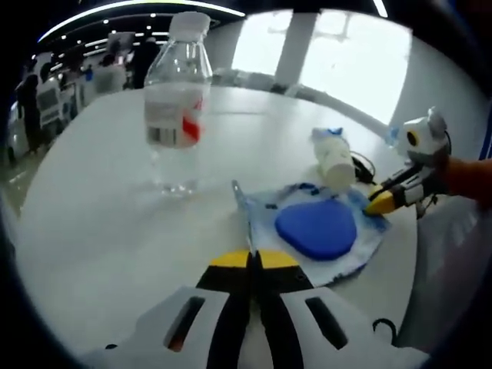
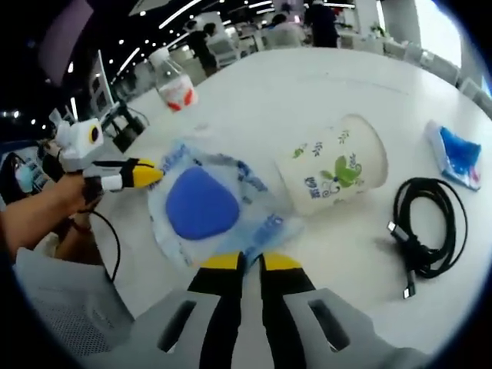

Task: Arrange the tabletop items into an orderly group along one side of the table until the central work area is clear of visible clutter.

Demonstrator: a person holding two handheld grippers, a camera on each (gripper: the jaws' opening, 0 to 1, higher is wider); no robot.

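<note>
Plastic wipes pack [image 2: 207,207] flat, pinched between both hand-held grippers, paper cup [image 2: 334,173] on its side

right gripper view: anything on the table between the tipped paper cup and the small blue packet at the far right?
Bare white table between the paper cup and the small blue packet. The black cable sits nearer the camera, below that gap, in the right gripper view.

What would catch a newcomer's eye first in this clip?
The clear packet with a blue pad lies mid-table, the left gripper and right gripper each shut on an opposite edge. Beside it a paper cup lies on its side; a water bottle stands upright farther off.
</note>
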